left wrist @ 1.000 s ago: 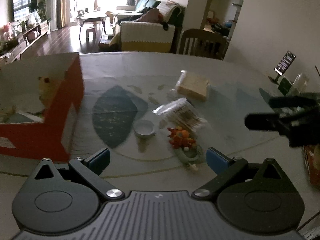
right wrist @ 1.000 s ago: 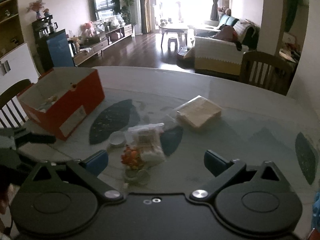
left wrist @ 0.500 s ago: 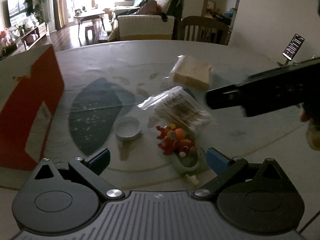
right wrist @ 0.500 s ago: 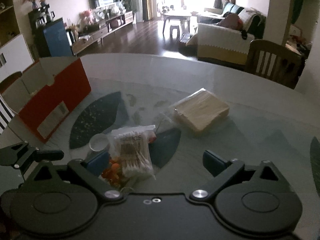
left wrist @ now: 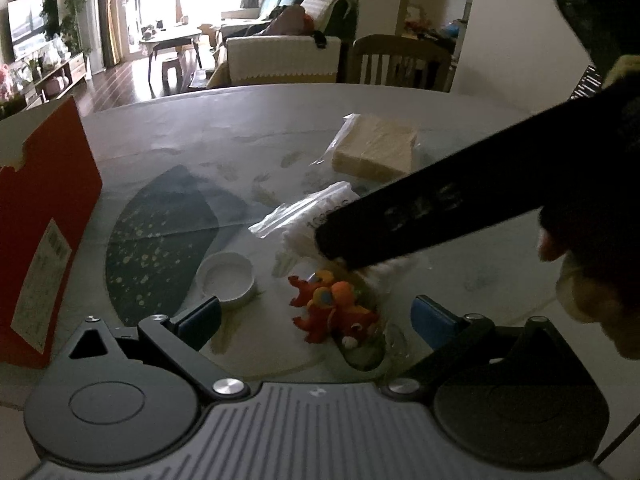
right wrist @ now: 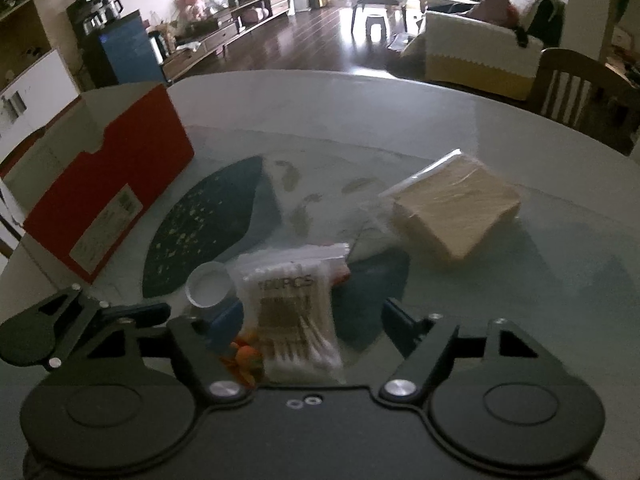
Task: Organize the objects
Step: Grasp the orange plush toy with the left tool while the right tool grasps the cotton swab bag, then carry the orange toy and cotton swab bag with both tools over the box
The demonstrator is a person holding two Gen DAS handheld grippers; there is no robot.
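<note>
The table (right wrist: 440, 120) is round and pale, with dark leaf-shaped patches under its glassy top. At its left edge stands the red box (right wrist: 120, 188), open at the top, a label on its side. Toward the far right lies a tan block (right wrist: 456, 216) wrapped in clear plastic, well apart from the box. Nearer the cameras lies the swab bag (right wrist: 292, 312), a clear pouch of cotton swabs, with a white cap (right wrist: 208, 284) just beside it on the left and an orange toy (left wrist: 336, 312) touching its near end; in the right wrist view the bag partly covers the toy.

The right gripper (right wrist: 312, 320) hangs over the swab bag, its jaws spread wide with the bag between them and nothing grasped. In the left wrist view it crosses as a dark bar over the bag. The left gripper (left wrist: 316, 316) has its jaws released too, wide apart, with the toy between them.
</note>
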